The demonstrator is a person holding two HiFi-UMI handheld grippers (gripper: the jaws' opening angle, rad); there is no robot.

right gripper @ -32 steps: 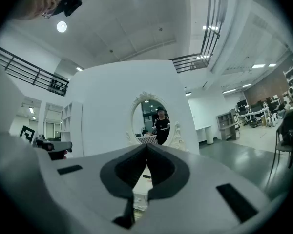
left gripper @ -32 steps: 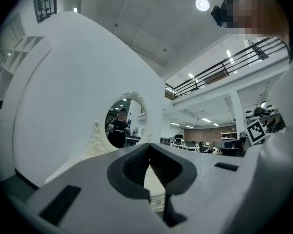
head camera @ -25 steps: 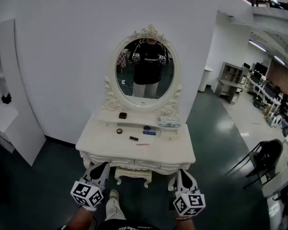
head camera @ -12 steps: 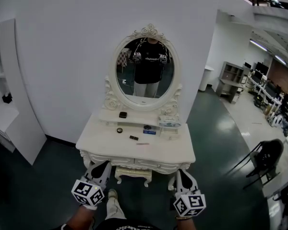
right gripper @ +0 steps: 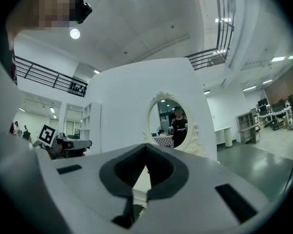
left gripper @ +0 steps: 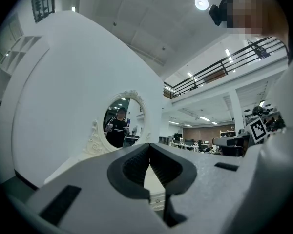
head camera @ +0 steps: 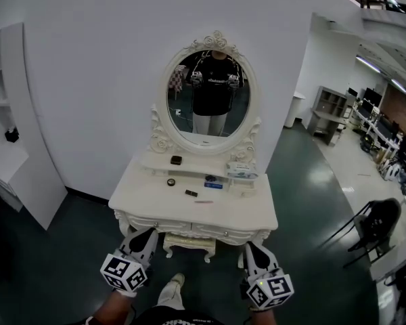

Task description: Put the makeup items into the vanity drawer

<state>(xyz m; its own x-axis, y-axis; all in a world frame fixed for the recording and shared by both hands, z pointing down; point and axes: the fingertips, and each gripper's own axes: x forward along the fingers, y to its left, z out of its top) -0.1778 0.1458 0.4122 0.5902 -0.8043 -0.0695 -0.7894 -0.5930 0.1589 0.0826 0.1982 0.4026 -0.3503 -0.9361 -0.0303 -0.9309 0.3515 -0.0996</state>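
A white vanity table (head camera: 155, 205) stands against the wall under an oval mirror (head camera: 212, 93). On it lie a black compact (head camera: 176, 160), a small round pot (head camera: 170, 182), a short black item (head camera: 191, 193), a thin pink stick (head camera: 203, 201) and a blue box (head camera: 213, 181). Its drawer fronts (head camera: 189, 227) are closed. My left gripper (head camera: 147, 234) (left gripper: 149, 145) and right gripper (head camera: 249, 248) (right gripper: 146, 145) hover short of the front edge, left and right of the middle. Both are shut with nothing between the jaws and point level at the vanity.
A white-and-teal box (head camera: 240, 171) sits on the vanity's raised shelf at the right. A small stool (head camera: 188, 246) stands under the table. White shelving (head camera: 13, 168) is at the left, a dark chair (head camera: 372, 225) at the right, and a shoe (head camera: 172, 286) below.
The head view has shifted slightly, so the vanity and mirror sit a little lower and to the right. The shoe below has moved right. Both grippers stay shut in nearly the same place.
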